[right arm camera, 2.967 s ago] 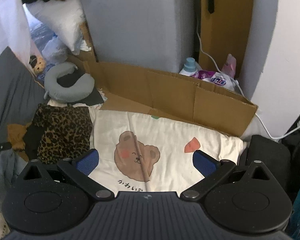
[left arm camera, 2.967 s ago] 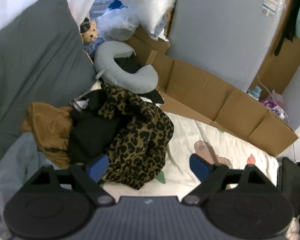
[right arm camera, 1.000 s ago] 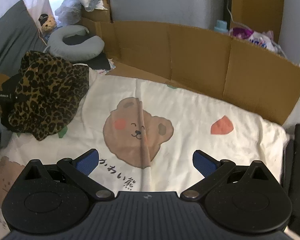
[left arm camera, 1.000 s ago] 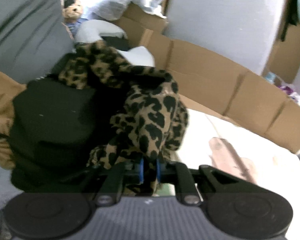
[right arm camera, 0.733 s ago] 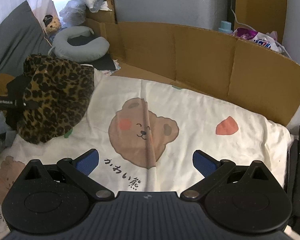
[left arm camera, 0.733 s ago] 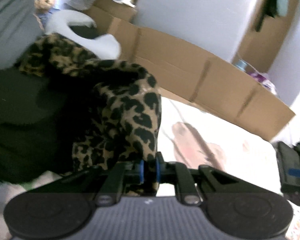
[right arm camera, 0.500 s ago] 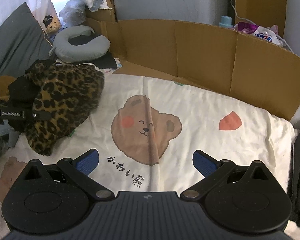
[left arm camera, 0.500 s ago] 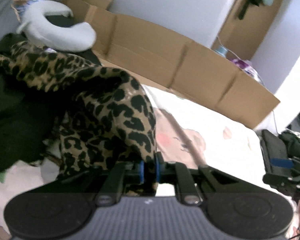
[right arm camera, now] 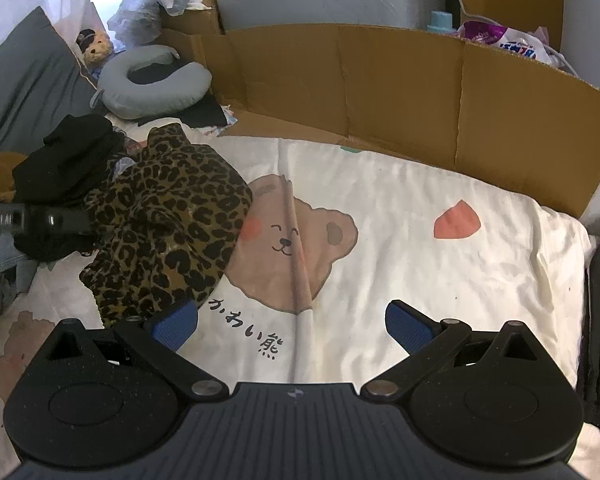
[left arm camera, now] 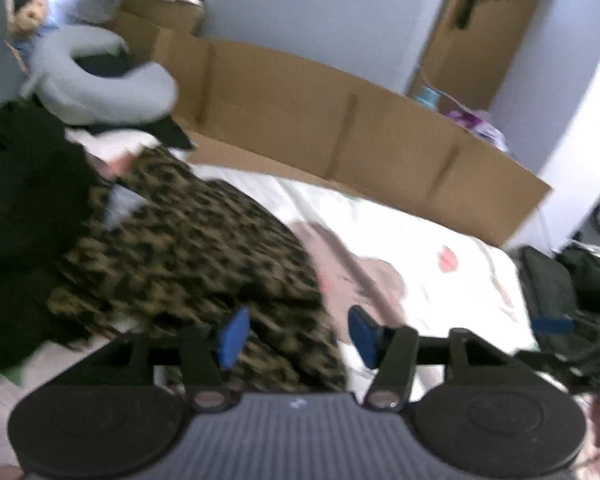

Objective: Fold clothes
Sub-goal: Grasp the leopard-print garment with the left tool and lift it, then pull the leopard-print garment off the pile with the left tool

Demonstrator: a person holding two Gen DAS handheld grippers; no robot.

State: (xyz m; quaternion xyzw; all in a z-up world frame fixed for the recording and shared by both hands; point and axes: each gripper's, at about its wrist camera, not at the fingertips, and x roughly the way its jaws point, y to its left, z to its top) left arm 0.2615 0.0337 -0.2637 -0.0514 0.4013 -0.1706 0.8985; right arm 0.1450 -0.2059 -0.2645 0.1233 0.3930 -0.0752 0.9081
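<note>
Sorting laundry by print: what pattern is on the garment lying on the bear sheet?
Leopard print garment, tan with black spots; clearest in the right wrist view.

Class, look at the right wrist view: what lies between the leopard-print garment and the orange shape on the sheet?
The printed bear face, partly overlapped by the leopard-print garment, then bare cream sheet up to the orange shape.

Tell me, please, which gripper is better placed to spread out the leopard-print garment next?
Left. The left gripper hangs open right over the crumpled leopard-print garment, while the open right gripper sits over bare bear-print sheet beside it.
</note>
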